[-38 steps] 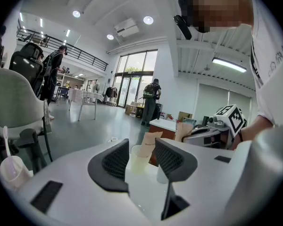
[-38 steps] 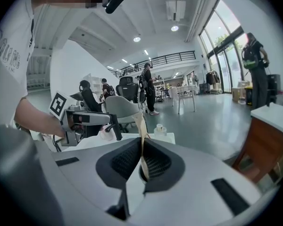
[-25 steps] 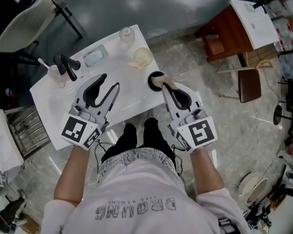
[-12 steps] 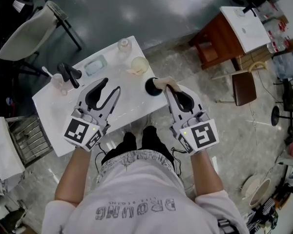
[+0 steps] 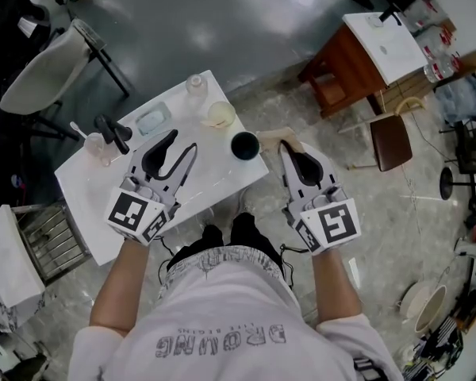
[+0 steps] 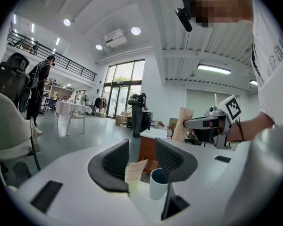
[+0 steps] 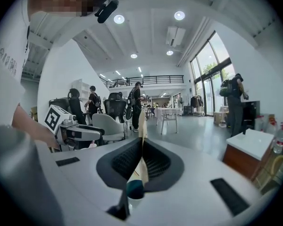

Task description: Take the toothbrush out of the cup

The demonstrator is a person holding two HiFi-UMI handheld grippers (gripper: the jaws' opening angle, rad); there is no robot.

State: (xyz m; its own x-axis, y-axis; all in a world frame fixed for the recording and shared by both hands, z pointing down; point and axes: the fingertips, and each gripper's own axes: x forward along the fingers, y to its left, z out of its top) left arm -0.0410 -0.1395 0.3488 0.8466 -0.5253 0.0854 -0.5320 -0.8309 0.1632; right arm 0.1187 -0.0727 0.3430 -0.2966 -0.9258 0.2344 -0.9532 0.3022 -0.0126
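A dark cup with a white outside stands near the front right corner of the white table. My right gripper is shut on the toothbrush, a flat beige paper packet, held just right of the cup and above it. In the right gripper view the packet stands upright between the pressed jaws of the right gripper, the cup below them. My left gripper hovers open over the table's middle, empty.
On the table's far side are a pale bowl with paper, a clear jar, a light blue dish, a black fixture and a clear cup. A chair stands left, a wooden cabinet and stool right.
My right gripper has lifted the packet up out of the cup and carried it to the right. The left gripper has risen slightly.
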